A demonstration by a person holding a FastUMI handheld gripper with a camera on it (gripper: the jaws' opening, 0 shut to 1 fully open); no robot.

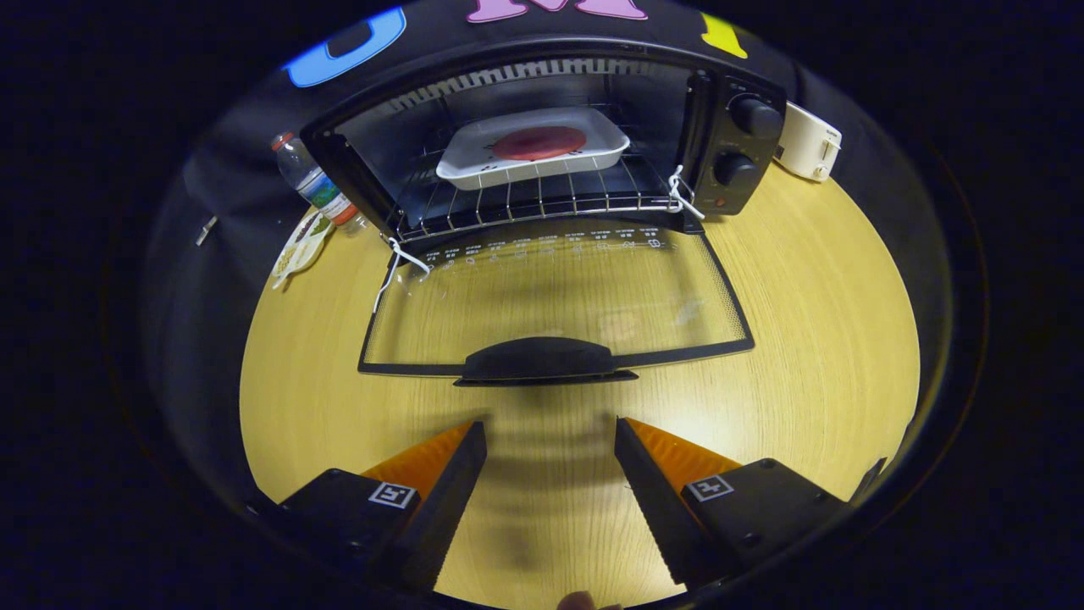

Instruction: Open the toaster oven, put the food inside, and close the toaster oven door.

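The gripper [550,428] is open, its two fingers spread apart above the wooden table [804,339] with nothing between them. Just ahead of the fingers is the black handle [542,360] of the toaster oven door [559,296], which lies folded down flat over the table, its glass showing the wood below. Beyond the door stands the black toaster oven [542,135] at the far edge of the table, with two knobs [745,140] on its right panel. Inside, on the wire rack [525,203], rests a white tray [533,148] that holds a round reddish piece of food [539,142]. White strings [398,263] hang at the two hinge corners of the door. Left of the oven, near the far left edge, a plastic bottle [313,182] leans, and a small packet [296,246] lies beside it. A white appliance [809,140] sits at the far right edge, just behind the oven.
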